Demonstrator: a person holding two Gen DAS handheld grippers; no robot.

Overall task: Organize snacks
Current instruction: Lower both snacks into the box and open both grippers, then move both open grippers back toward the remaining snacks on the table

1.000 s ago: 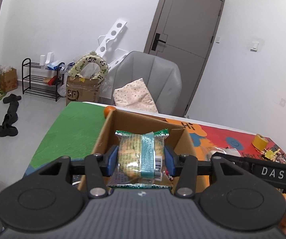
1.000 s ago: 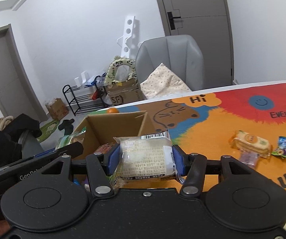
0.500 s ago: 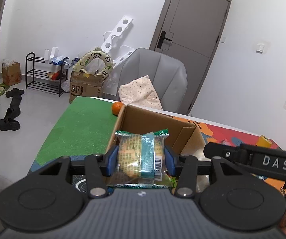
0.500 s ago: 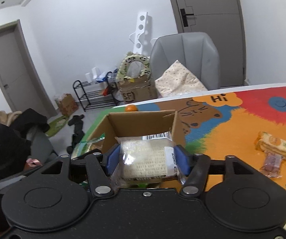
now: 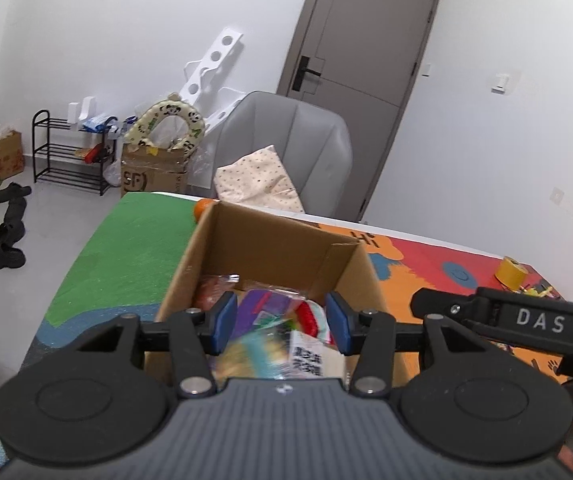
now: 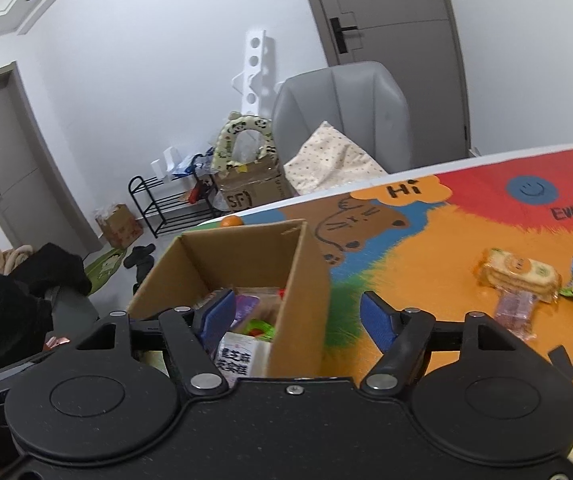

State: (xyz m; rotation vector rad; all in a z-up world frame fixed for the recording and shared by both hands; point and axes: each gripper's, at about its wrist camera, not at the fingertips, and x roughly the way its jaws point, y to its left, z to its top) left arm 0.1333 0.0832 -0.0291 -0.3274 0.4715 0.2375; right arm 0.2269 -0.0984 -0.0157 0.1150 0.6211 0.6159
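Over the cardboard box point(image 5: 278, 248) we hover both grippers, left gripper point(image 5: 282, 322) and right gripper point(image 6: 296, 318), jaws open and empty, drop step done; next, fetch the biscuit pack point(image 6: 520, 276).

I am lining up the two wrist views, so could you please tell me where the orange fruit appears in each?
Left wrist view: the orange sits above centre, left of the middle, peeking out behind the far left corner of the cardboard box.
Right wrist view: it lies left of centre, at mid height, just beyond the box's far edge.
Shared landmark: the grey chair.
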